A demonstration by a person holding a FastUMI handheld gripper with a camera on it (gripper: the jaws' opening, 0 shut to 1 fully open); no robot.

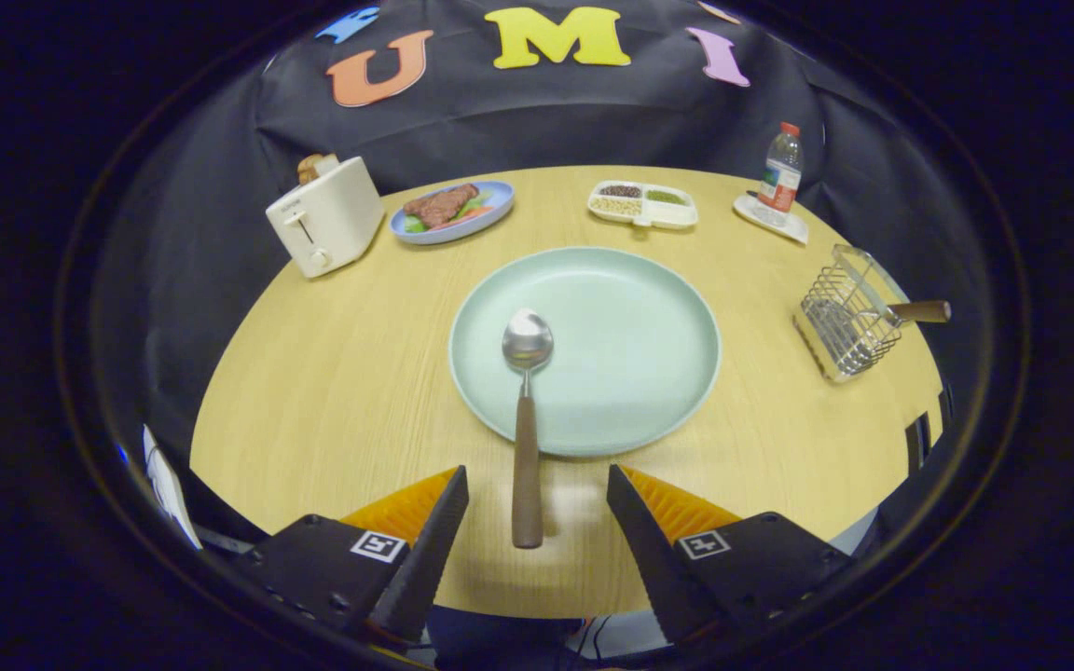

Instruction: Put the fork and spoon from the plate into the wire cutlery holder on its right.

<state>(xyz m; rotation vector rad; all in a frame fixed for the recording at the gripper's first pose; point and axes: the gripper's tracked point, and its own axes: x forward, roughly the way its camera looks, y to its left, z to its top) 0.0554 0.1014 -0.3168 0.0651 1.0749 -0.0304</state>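
Gripper view: spoon (526,419) handle lies between the spread tool (537,503) fingers, untouched.

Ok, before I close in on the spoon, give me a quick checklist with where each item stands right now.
1. Tool open wide enough: ok, fingers spread apart with nothing between their pads.
2. Spoon lined up: ok, its brown handle end lies between the fingers, bowl resting on the green plate.
3. Fingers touching the handle: not ok yet, gaps show on both sides.
4. Wire cutlery holder ready: ok, it stands right of the plate with room inside.
5. Fork already in: cannot tell for sure; a brown handle sticks out of the holder.
6. Path from plate to holder: ok, bare table.
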